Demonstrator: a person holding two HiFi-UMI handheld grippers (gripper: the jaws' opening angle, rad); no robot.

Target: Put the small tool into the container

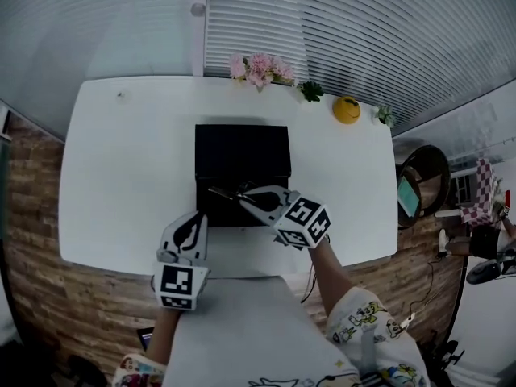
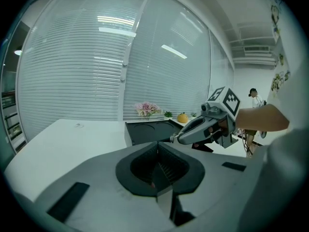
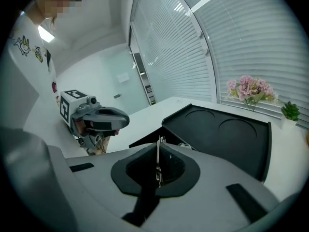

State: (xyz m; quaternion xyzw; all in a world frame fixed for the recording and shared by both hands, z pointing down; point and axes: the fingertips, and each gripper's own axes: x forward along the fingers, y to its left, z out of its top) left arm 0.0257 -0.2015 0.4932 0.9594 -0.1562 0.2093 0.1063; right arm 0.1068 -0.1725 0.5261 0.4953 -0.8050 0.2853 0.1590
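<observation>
In the head view, your right gripper (image 1: 246, 198) sits just right of centre. Its jaws are pressed onto the small tool (image 1: 223, 192), a thin metal sliver that pokes left over the near part of the black container (image 1: 242, 156). Your left gripper (image 1: 193, 220) hangs below and left of it, near the container's front edge and carrying nothing. The white table (image 1: 121, 176) is bare apart from pink flowers (image 1: 260, 68) and a yellow fruit (image 1: 347, 109) along its far edge. Slatted blinds (image 1: 339, 31) fill the top of the frame, and a wood-patterned floor (image 1: 32, 216) runs down the left.

In the left gripper view, the jaws at lower centre are pressed together with nothing between them. The right gripper (image 2: 175, 140) reaches in from the right over the container (image 2: 149, 132).

In the right gripper view, the jaws pinch the tool (image 3: 158, 164) edge-on at centre frame, and only a narrow strip of metal shows. The container (image 3: 227, 137) lies open beyond it, with two round recesses in its lid.

The tool looks light, stiff and smooth, so I judge it could swivel or slip in the pads. A hold near its middle would suit it best. Because it is so thin, expect it to drop the instant you ease off, so bring it low over the opening before you do.
</observation>
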